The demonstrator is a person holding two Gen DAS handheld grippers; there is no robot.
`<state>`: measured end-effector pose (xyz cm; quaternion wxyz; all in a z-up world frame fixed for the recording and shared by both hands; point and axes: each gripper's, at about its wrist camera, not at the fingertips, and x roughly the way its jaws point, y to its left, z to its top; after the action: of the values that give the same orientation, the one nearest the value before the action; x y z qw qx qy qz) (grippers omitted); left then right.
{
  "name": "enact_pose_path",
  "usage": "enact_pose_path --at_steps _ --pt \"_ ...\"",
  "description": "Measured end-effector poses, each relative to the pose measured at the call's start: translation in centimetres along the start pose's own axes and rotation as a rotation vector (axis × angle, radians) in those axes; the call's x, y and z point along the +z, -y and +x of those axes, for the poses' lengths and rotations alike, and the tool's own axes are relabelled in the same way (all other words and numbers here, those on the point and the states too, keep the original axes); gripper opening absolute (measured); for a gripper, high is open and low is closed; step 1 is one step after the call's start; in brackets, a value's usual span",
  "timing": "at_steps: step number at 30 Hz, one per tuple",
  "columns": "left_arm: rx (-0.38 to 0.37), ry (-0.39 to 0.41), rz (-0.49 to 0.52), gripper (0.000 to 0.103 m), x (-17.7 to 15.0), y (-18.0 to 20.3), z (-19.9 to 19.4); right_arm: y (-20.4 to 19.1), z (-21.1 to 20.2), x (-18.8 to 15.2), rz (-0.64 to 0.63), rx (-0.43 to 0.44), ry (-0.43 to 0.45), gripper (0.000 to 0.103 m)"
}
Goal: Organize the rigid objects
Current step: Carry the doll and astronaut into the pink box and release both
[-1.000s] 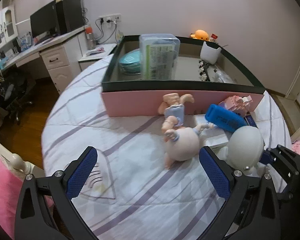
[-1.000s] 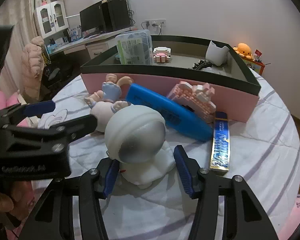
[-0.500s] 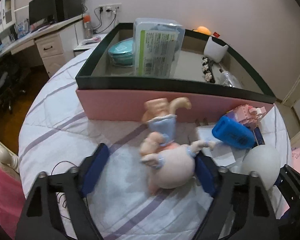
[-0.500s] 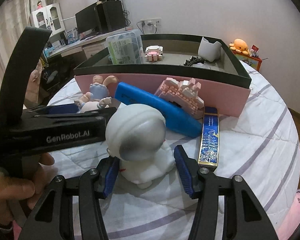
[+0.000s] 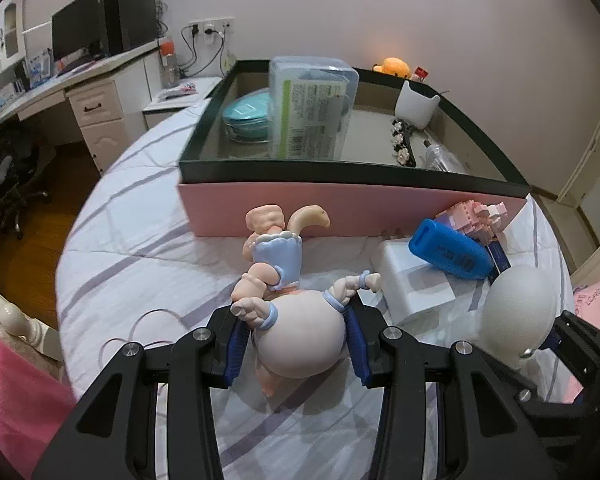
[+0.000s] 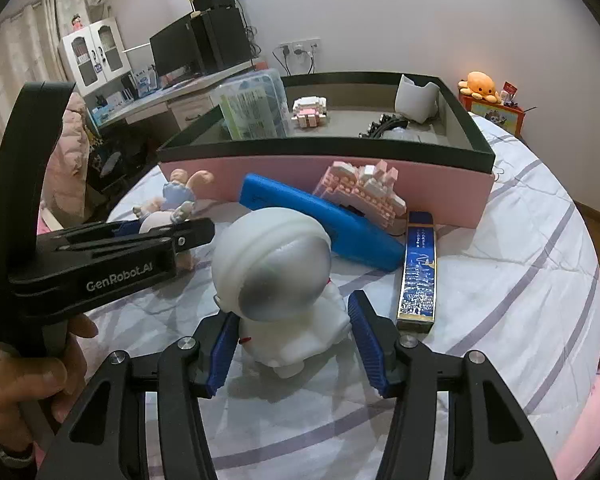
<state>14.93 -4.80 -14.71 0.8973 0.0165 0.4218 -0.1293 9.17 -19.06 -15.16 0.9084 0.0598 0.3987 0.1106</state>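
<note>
A pink doll figure in a blue dress [image 5: 296, 300] lies on the bed cover in front of the pink and black box [image 5: 340, 204]. My left gripper [image 5: 298, 348] is shut on the doll's round head; both blue pads touch it. A white astronaut figure [image 6: 280, 280] stands between the pads of my right gripper [image 6: 296, 344], which is closed around its body; the left pad touches and the right pad sits close. The astronaut's helmet also shows in the left wrist view [image 5: 518, 308]. The left gripper shows in the right wrist view [image 6: 112, 256].
A blue case [image 6: 320, 220], a pink block model [image 6: 364, 192] and a long blue box [image 6: 418, 272] lie by the box front. A white charger [image 5: 412, 280] lies beside the doll. Inside the box are a clear container [image 5: 312, 108], a teal dish [image 5: 248, 114] and a white cup [image 5: 416, 104].
My left gripper moved forward over the doll and closed its jaws on the doll's head. The right gripper stayed around the astronaut figure.
</note>
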Motion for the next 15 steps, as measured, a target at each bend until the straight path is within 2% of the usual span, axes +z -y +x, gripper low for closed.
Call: enact_pose_path --at_steps 8,15 --pt "-0.010 0.049 -0.003 0.043 0.6 -0.9 -2.8 -0.8 -1.9 1.0 -0.007 0.013 0.037 0.055" --pt "-0.022 0.121 0.011 0.043 3.0 -0.8 -5.3 -1.0 -4.0 3.6 -0.033 0.010 0.101 0.055"
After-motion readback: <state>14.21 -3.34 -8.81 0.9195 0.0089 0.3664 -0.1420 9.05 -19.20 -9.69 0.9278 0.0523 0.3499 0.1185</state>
